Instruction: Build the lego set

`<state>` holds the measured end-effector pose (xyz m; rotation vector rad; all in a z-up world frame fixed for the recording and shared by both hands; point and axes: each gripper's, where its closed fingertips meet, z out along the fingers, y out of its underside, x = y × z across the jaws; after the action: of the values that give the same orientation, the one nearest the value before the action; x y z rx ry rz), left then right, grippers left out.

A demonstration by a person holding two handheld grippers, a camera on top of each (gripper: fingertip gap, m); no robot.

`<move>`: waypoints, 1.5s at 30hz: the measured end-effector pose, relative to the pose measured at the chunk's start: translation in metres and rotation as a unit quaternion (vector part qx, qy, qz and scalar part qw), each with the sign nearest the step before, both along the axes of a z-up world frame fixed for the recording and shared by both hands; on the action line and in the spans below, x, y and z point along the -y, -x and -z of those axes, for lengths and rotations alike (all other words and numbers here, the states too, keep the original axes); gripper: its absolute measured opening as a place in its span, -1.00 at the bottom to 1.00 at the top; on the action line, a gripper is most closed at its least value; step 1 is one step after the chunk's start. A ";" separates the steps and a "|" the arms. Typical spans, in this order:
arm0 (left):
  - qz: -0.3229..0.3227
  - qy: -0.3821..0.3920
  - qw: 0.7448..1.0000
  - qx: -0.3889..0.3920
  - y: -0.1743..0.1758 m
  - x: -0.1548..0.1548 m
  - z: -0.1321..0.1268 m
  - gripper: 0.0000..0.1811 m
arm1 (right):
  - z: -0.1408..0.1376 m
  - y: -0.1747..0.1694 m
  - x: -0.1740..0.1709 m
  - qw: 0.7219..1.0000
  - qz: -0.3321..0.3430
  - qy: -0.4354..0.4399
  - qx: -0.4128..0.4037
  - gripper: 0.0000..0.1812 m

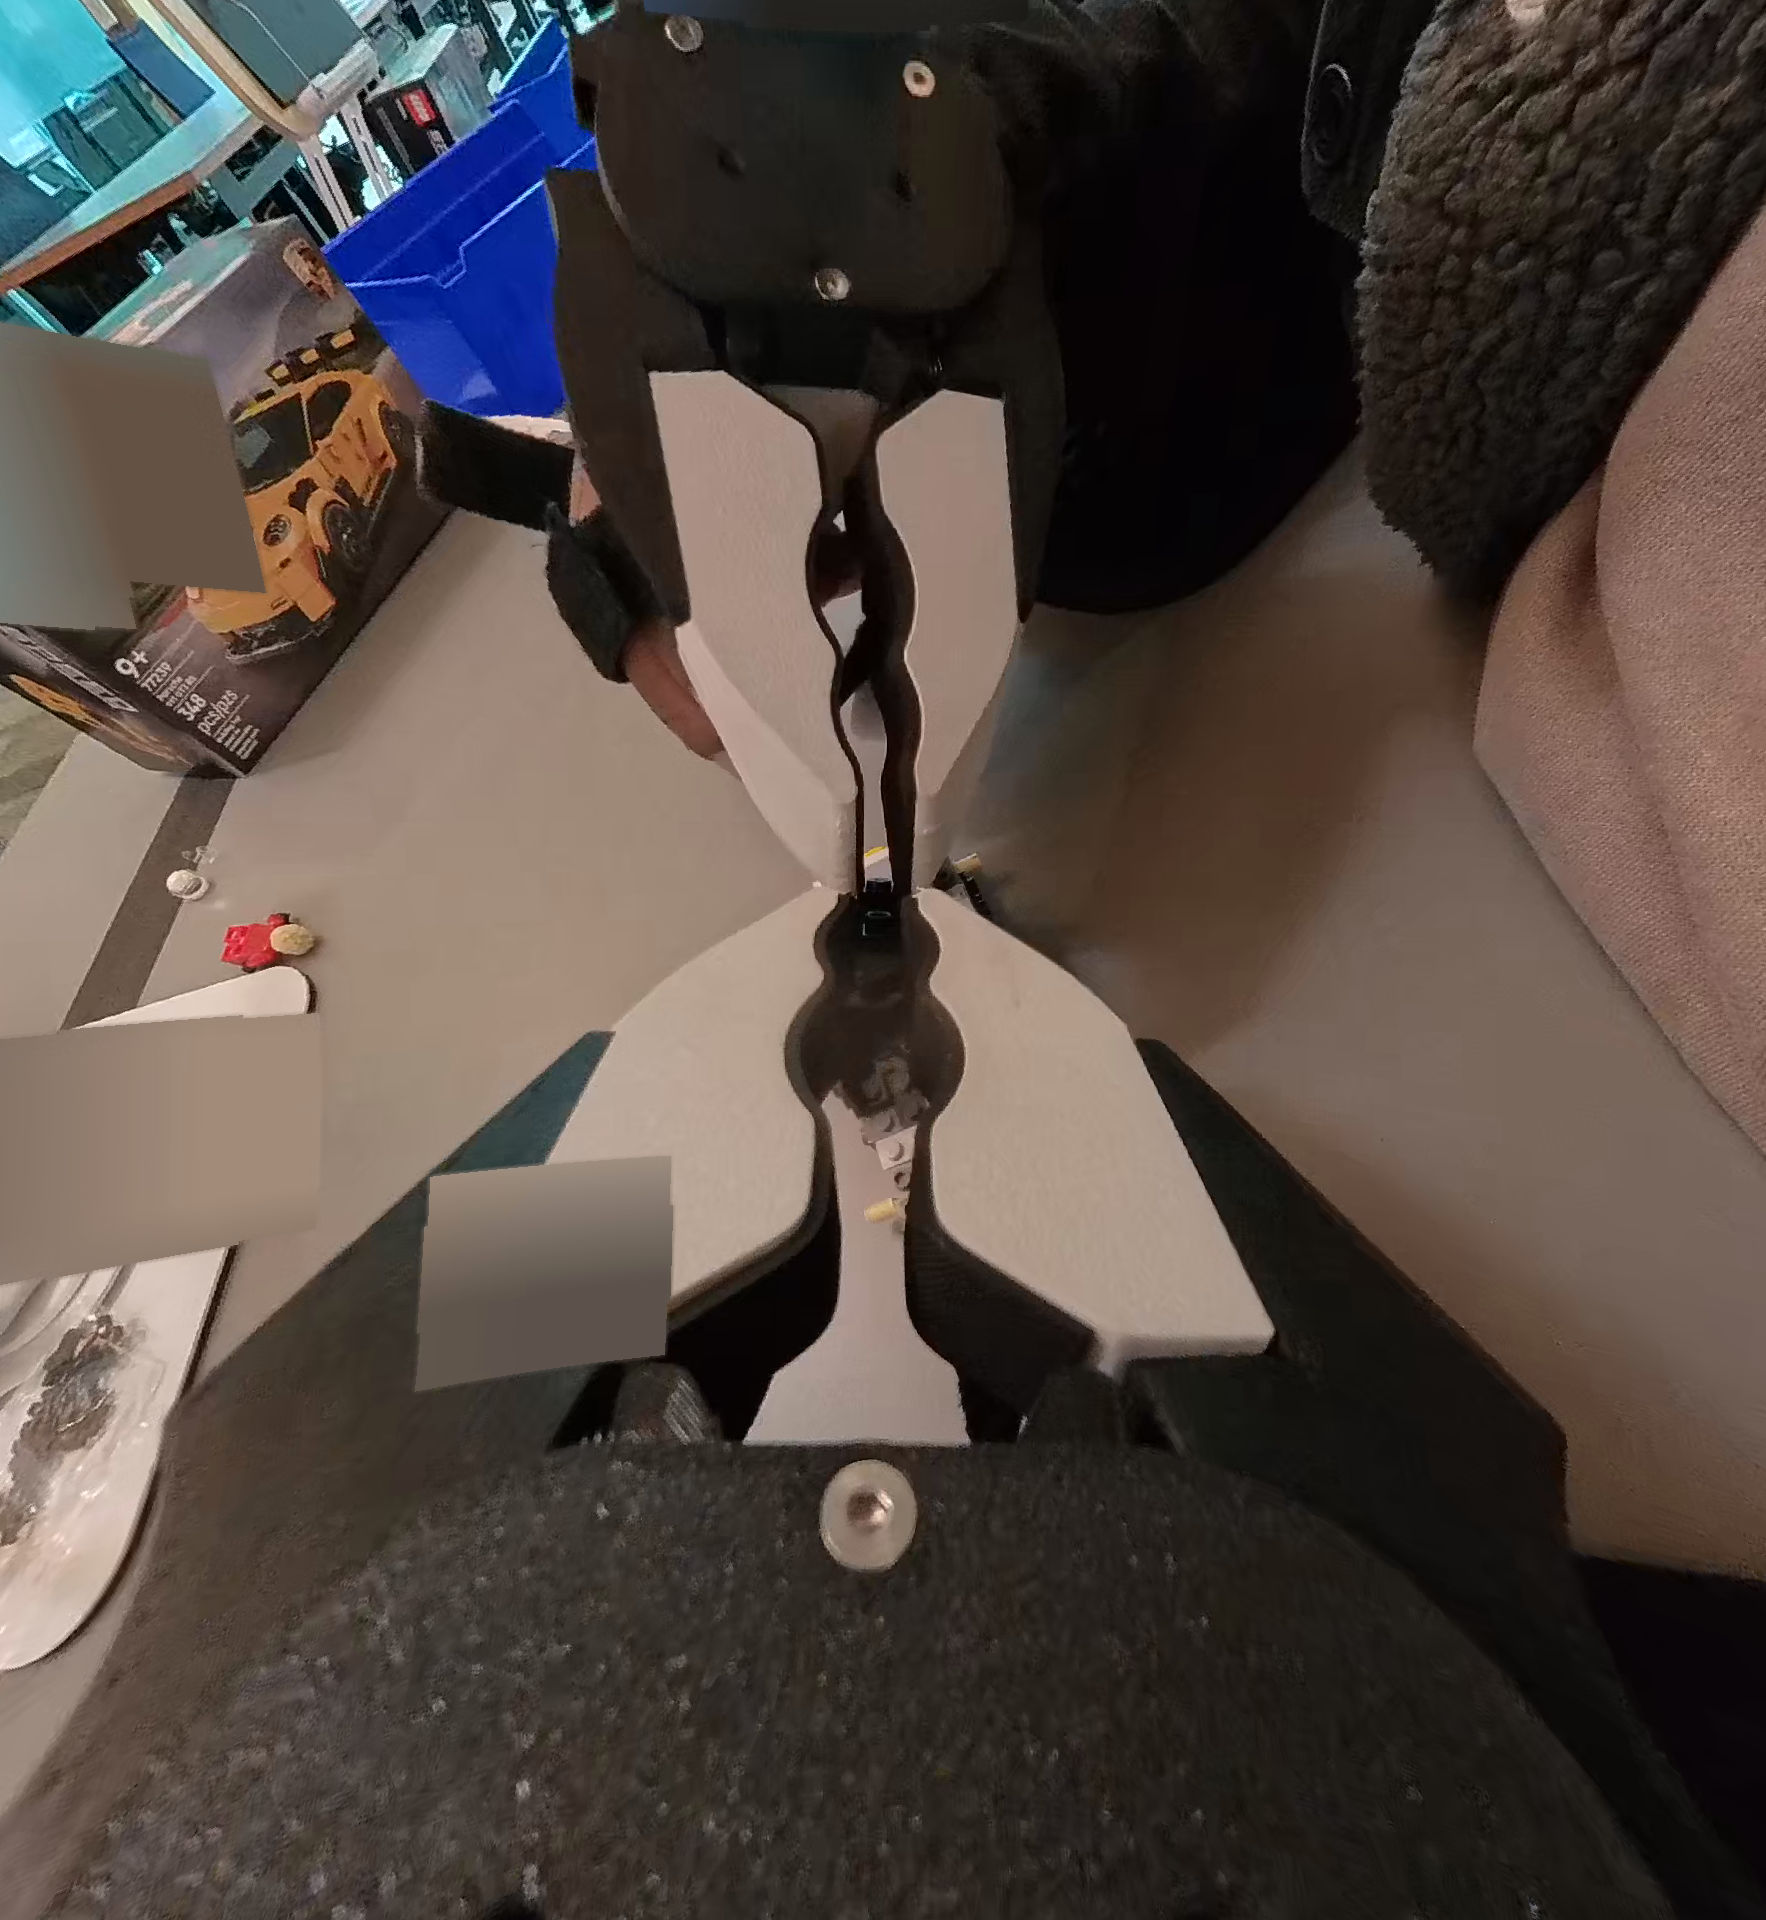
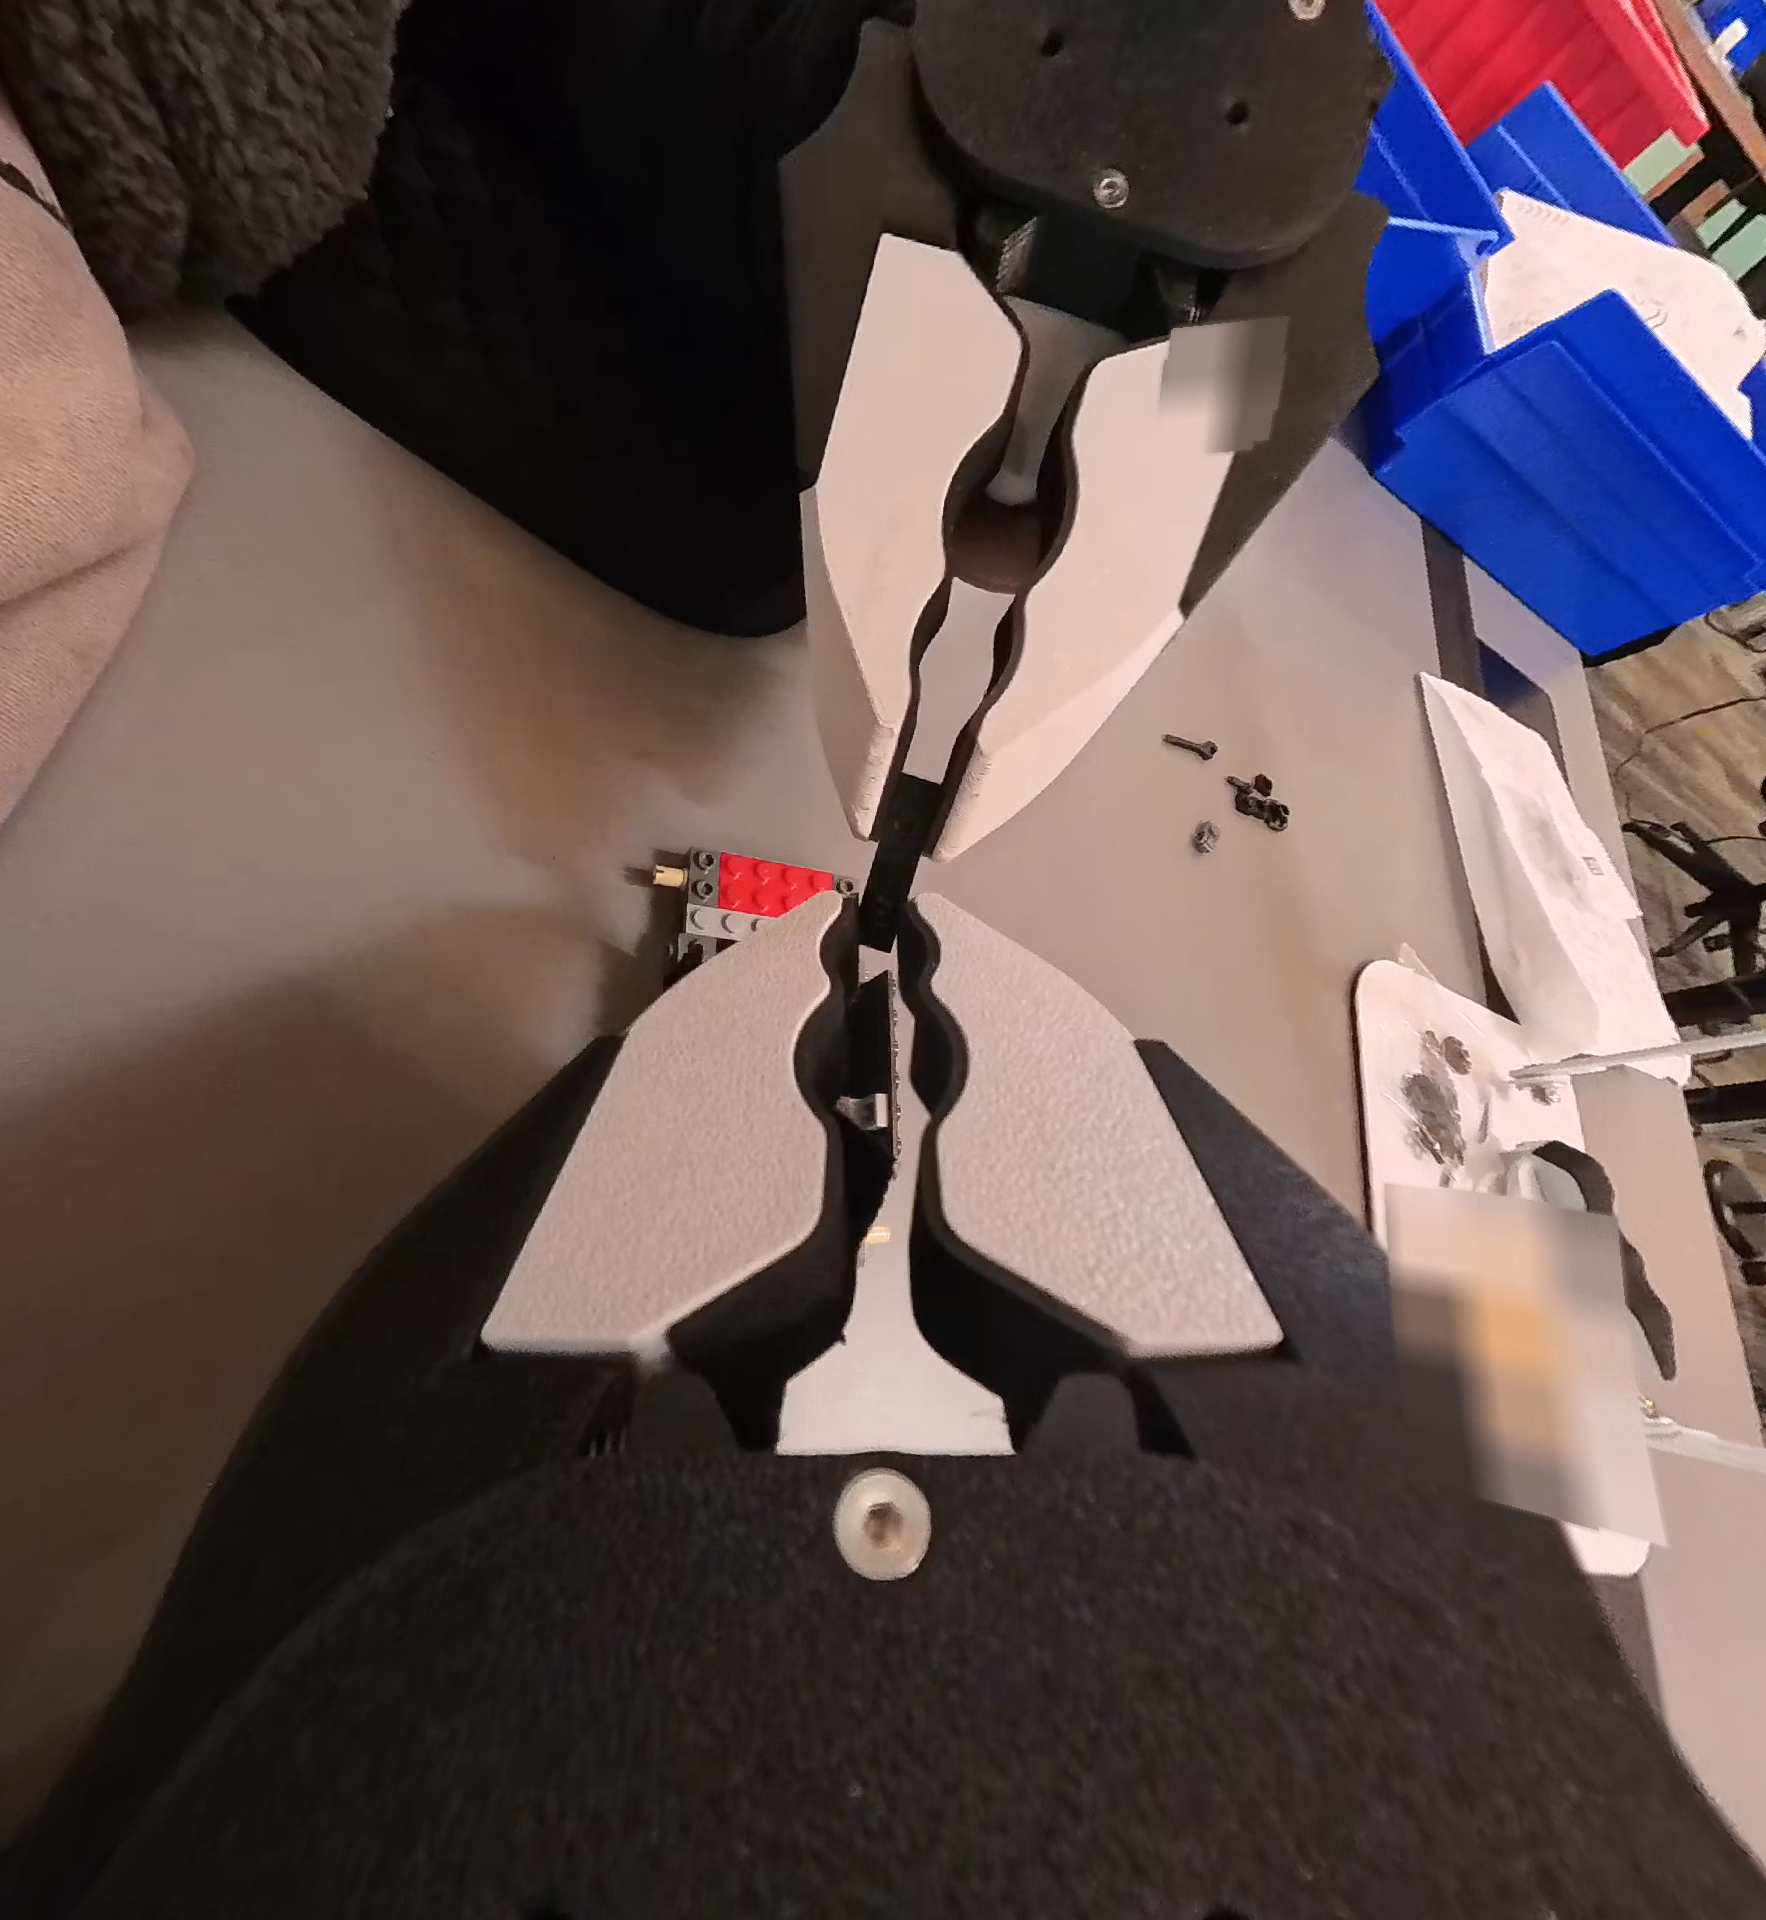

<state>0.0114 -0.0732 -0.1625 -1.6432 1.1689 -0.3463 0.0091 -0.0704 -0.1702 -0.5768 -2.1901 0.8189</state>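
Observation:
The two grippers meet tip to tip above the grey table (image 1: 463,810). My left gripper (image 1: 874,906) is shut on a long black Lego piece (image 2: 905,821), seen clearly in the right wrist view, where the left gripper (image 2: 908,844) comes in from above. My right gripper (image 2: 884,916) is shut on a black studded piece (image 2: 884,1039) lying along its jaws. The two black pieces touch at the tips. A partial build of red and grey plates (image 2: 754,888) with a tan pin lies on the table under the grippers, mostly hidden.
A Lego box with a yellow car (image 1: 276,499) and blue bins (image 2: 1585,447) stand at the table's far side. Small black pins (image 2: 1253,800), a red piece (image 1: 255,940), a tray with bagged dark parts (image 2: 1430,1091) and paper sheets (image 2: 1544,862) lie nearby. A person's sleeve (image 1: 1689,727) is close. Less than 4 cm separates the two grippers' tips.

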 end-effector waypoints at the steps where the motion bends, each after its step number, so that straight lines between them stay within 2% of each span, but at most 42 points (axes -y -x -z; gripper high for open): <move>1: 0.001 0.001 1.000 0.001 0.000 0.000 0.000 -0.91 | 0.000 0.000 0.000 1.000 -0.001 -0.003 -0.001 -0.92; 18: 0.005 0.022 0.999 0.030 0.000 0.001 -0.004 -0.91 | -0.004 0.000 0.001 0.998 -0.018 -0.033 -0.042 -0.92; 24: -0.018 -0.001 1.000 0.013 0.004 -0.005 -0.006 -0.91 | -0.007 0.004 -0.005 1.000 0.019 0.017 -0.018 -0.92; 35: -0.051 -0.024 0.998 -0.028 0.006 -0.012 -0.004 -0.91 | -0.005 0.009 -0.011 0.999 0.049 0.019 -0.007 -0.91; 45: -0.041 0.019 0.999 0.005 0.006 -0.010 -0.003 -0.91 | -0.004 0.009 -0.008 0.999 0.027 -0.020 -0.035 -0.91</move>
<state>0.0052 -0.0637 -0.1594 -1.7154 1.0897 -0.3243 0.0004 -0.0620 -0.1664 -0.5760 -2.1148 0.7541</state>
